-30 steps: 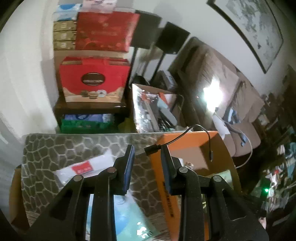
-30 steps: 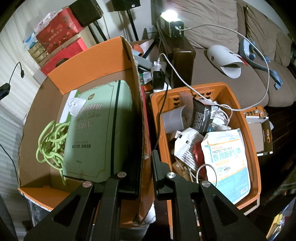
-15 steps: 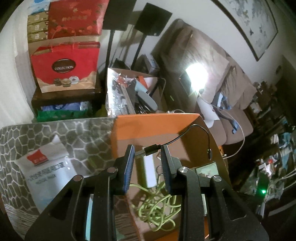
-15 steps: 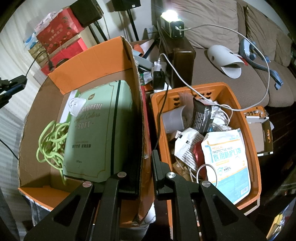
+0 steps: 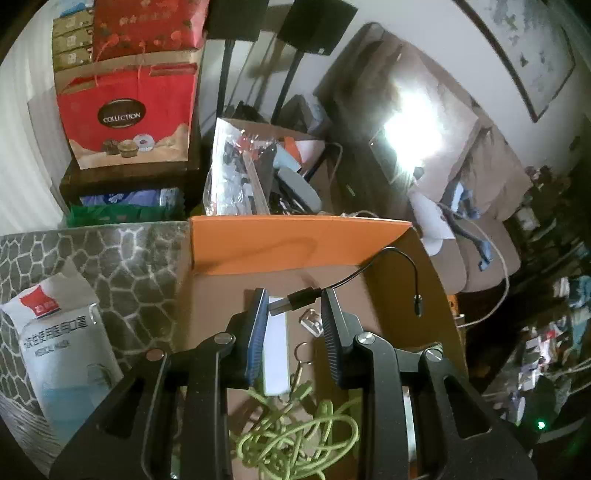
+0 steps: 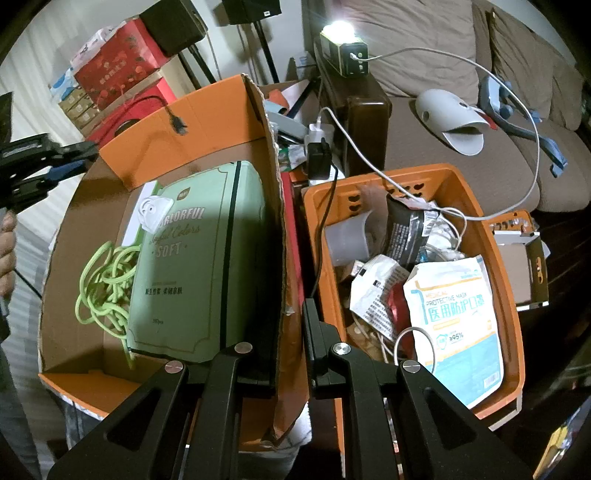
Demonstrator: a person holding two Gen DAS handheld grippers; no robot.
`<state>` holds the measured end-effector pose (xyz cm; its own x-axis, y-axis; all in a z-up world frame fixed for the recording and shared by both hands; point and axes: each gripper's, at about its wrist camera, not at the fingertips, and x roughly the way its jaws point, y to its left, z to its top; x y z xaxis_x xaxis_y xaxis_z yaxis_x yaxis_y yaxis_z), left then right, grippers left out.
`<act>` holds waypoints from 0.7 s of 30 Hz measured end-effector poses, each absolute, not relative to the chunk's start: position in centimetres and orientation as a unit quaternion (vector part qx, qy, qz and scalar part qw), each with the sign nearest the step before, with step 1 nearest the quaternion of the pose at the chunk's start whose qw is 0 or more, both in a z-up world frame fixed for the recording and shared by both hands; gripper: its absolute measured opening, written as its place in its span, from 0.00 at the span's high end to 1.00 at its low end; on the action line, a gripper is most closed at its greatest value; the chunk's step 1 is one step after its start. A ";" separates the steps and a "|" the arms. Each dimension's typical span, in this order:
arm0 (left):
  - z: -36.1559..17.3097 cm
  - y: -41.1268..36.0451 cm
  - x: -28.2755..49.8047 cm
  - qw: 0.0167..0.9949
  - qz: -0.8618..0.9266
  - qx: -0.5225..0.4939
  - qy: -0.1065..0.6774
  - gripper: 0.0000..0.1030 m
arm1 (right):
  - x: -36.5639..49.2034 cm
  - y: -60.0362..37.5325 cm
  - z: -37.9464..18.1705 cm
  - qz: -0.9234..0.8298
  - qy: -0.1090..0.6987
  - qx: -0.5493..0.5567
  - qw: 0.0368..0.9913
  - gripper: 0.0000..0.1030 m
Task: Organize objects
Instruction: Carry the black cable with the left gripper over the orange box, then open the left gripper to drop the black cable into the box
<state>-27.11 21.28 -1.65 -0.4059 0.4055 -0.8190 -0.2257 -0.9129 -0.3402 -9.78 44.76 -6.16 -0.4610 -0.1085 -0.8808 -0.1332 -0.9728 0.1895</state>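
My left gripper (image 5: 293, 295) is shut on the USB plug of a short black cable (image 5: 391, 254), whose other end dangles free. It hangs over the open orange cardboard box (image 5: 295, 240). In the box lie a tangled green cord (image 5: 295, 443), a pale green tissue pack (image 6: 199, 258) and a white mask (image 6: 153, 210). In the right wrist view the left gripper (image 6: 55, 162) comes in from the left, and the cable's loose end (image 6: 179, 125) hangs over the box's (image 6: 207, 99) far flap. My right gripper (image 6: 291, 317) is shut on the box's right side wall (image 6: 280, 221).
An orange plastic basket (image 6: 498, 258) to the right of the box holds a mask packet (image 6: 458, 325), wrappers and white cables. Left of the box lies another mask packet (image 5: 62, 350) on a stone-patterned grey surface (image 5: 129, 258). Red gift bags (image 5: 125, 118), a sofa and a bright lamp (image 6: 338, 27) stand behind.
My left gripper has carried the black cable rightward and down, from above the patterned surface to over the cardboard box. The right gripper has kept still on the box wall.
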 end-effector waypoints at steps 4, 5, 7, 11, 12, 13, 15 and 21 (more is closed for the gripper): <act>-2.9 22.6 -27.6 0.177 0.832 -0.520 -0.074 0.74 | -9.8 44.8 -6.1 0.847 0.116 -0.519 0.007 0.90; -3.3 23.0 -27.8 0.172 0.832 -0.523 -0.069 0.74 | -9.8 44.7 -6.1 0.847 0.116 -0.519 0.007 0.90; -3.9 23.4 -28.0 0.167 0.830 -0.528 -0.064 0.74 | -9.8 44.8 -6.1 0.847 0.117 -0.519 0.006 0.90; -5.3 24.2 -28.3 0.151 0.825 -0.543 -0.052 0.74 | -9.8 44.7 -6.1 0.847 0.115 -0.520 0.007 0.90; -5.7 24.2 -28.4 0.148 0.824 -0.545 -0.052 0.74 | -9.8 44.7 -6.1 0.847 0.114 -0.520 0.007 0.90; -5.9 24.3 -28.5 0.146 0.823 -0.546 -0.052 0.74 | -9.8 44.7 -6.1 0.847 0.114 -0.520 0.008 0.90; -6.4 24.5 -28.6 0.139 0.823 -0.549 -0.051 0.74 | -9.8 44.7 -6.2 0.847 0.112 -0.520 0.008 0.89; -7.8 24.4 -29.0 0.130 0.816 -0.560 -0.053 0.74 | -9.8 44.7 -6.2 0.846 0.111 -0.521 0.008 0.89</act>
